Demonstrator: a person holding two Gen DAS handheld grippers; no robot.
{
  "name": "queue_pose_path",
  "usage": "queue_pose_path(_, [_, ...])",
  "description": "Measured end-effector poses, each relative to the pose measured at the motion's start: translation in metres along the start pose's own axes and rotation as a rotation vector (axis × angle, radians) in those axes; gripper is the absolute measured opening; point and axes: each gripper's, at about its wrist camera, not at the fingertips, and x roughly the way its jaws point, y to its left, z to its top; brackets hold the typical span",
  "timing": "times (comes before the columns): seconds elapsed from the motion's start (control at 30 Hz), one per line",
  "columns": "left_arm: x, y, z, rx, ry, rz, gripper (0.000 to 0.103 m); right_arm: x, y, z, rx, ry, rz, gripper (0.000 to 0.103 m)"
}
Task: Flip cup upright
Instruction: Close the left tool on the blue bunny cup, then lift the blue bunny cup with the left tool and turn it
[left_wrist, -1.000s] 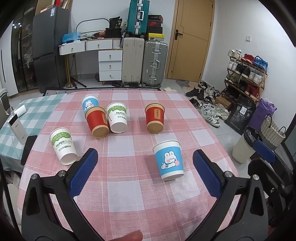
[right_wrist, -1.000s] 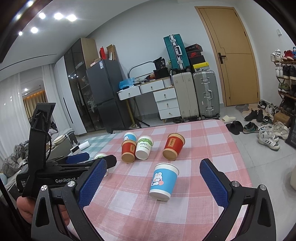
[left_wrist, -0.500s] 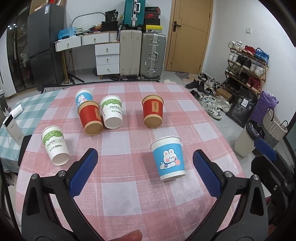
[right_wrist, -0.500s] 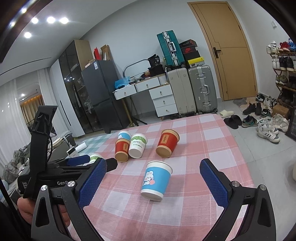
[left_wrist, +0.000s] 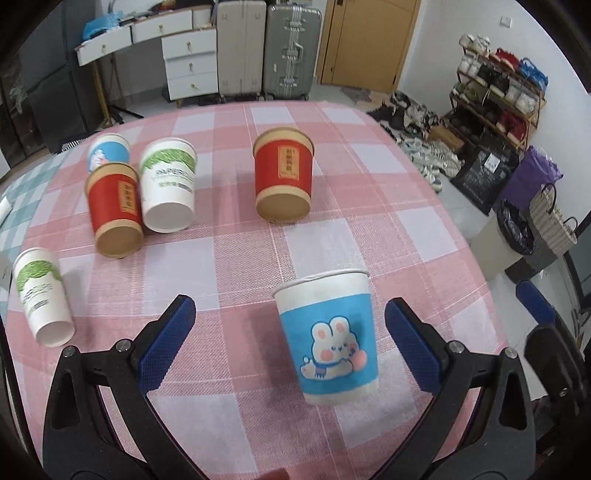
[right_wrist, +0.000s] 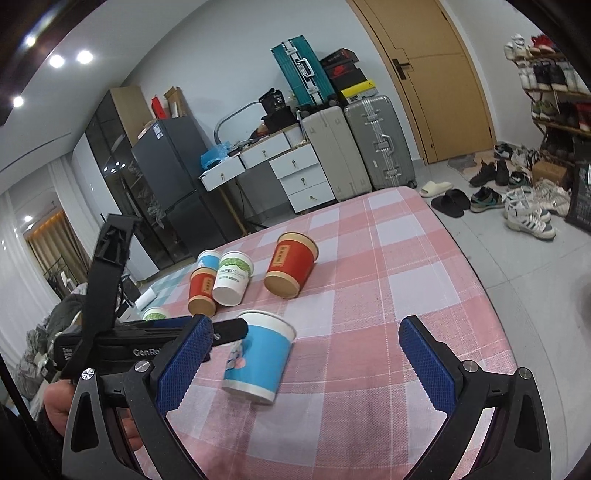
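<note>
The blue bunny cup (left_wrist: 328, 332) (right_wrist: 258, 354) lies on its side on the pink checked tablecloth (left_wrist: 229, 266), base towards me and bunny print facing up. My left gripper (left_wrist: 288, 310) is open and straddles it, and the cup sits nearer the right finger, touching neither. My right gripper (right_wrist: 306, 325) is also open around the same cup, which sits by its left finger. In the right wrist view the left gripper's finger (right_wrist: 229, 328) reaches beside the cup's far end. A hand (right_wrist: 62, 406) holds that gripper.
Farther back lie a red cup (left_wrist: 282, 177), a second red cup (left_wrist: 114, 206), a white paper cup (left_wrist: 168, 184), a small blue cup (left_wrist: 107, 151) and another white cup (left_wrist: 40, 295). The table's right edge (left_wrist: 461, 240) drops to bins and shoes.
Both grippers have moved forward and down towards the blue bunny cup, which now sits between their open fingers. The cups themselves have not moved.
</note>
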Motion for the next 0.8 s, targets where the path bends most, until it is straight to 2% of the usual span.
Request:
queue_pose_path(0.2, [0.046, -0.004, 0.009, -0.003, 0.090, -0.037, 0.102, 0.015, -0.016, -0.002, 0.028, 0.046, -0.001, 0.103])
queue_pose_path(0.3, [0.064, -0.008, 0.011, -0.002, 0.127, -0.057, 0.090, 0.022, -0.020, -0.001, 0.043, 0.052, 0.012, 0.103])
queue_pose_path(0.37, [0.073, -0.011, 0.010, 0.003, 0.142, -0.074, 0.076, 0.022, -0.022, -0.001, 0.047, 0.057, 0.010, 0.103])
queue_pose_path(0.43, [0.081, -0.015, 0.009, 0.008, 0.150, -0.091, 0.071, 0.020, -0.023, -0.001, 0.048, 0.062, 0.007, 0.103])
queue_pose_path(0.53, [0.082, -0.019, 0.009, 0.005, 0.130, -0.153, 0.069, 0.017, -0.021, -0.001, 0.043, 0.058, 0.001, 0.103])
queue_pose_path(0.8, [0.053, -0.023, 0.008, 0.016, 0.096, -0.141, 0.069, 0.006, -0.003, 0.001, 0.021, 0.021, 0.014, 0.103])
